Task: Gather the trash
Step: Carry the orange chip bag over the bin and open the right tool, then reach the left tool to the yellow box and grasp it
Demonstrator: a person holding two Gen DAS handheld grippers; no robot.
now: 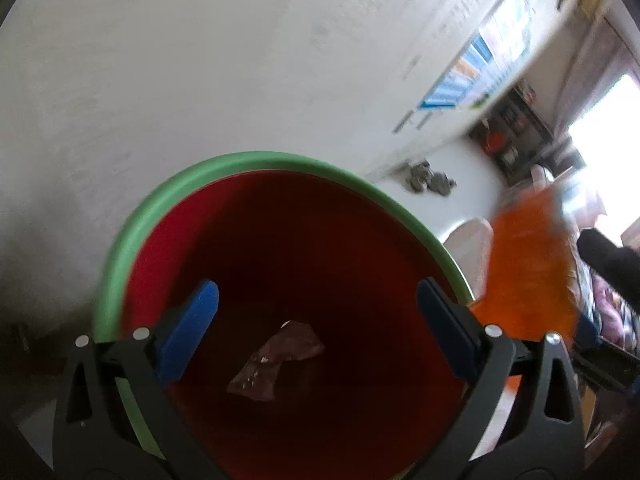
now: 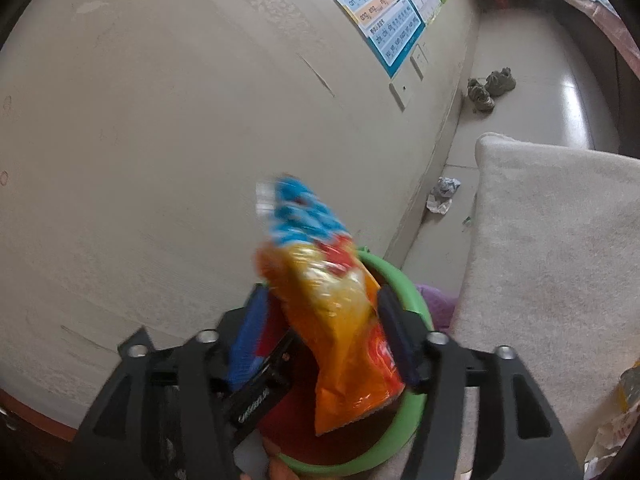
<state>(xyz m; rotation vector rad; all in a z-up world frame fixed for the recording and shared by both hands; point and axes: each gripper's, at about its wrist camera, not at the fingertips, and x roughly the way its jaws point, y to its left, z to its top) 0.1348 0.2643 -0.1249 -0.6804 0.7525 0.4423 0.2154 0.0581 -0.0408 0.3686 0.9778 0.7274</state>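
A red bin (image 1: 304,240) with a green rim stands beside the wall, a crumpled brownish wrapper (image 1: 276,360) lying on its bottom, while an orange, yellow and blue snack bag (image 2: 340,320), blurred and tilted, hangs over its mouth, and a crumpled white paper (image 2: 442,194) lies on the floor by the wall.

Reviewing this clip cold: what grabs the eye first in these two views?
The red bin with a green rim fills the left wrist view, a crumpled wrapper on its bottom under the open left gripper. In the right wrist view, a bright orange snack bag sits between the right gripper's fingers above the bin. A crumpled paper lies on the floor by the wall.
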